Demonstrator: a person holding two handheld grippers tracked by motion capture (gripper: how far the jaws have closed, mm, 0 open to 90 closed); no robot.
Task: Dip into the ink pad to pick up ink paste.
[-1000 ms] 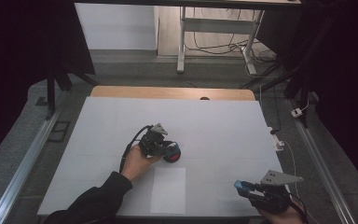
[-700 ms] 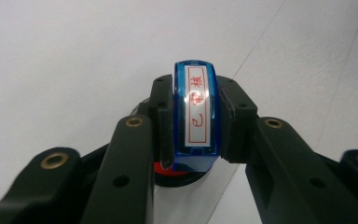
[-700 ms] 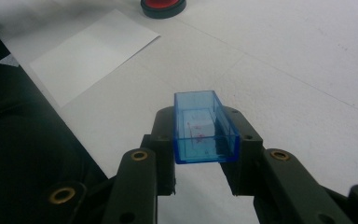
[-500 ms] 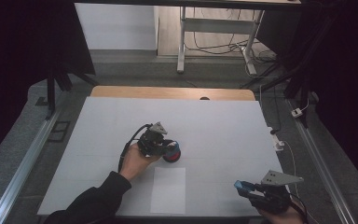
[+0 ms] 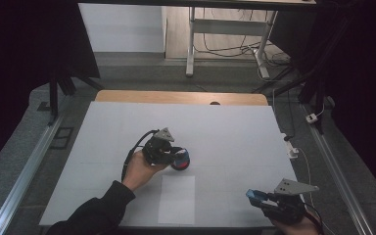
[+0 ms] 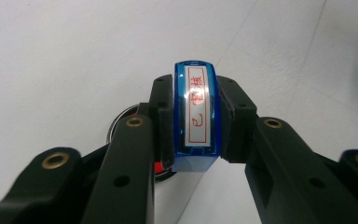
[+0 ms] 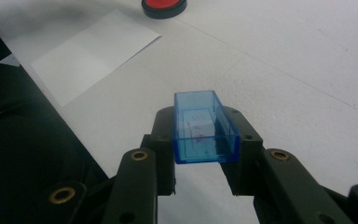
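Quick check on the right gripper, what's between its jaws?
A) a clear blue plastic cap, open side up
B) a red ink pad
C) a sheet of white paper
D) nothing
A: in the right gripper view the right gripper is shut on the blue cap, a hollow clear blue box; the red ink pad and the white paper lie apart on the table.

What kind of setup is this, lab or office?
Likely a lab recording rig: white table inside dark curtains, metal floor rails, loose cables, and a person working with handheld grippers.
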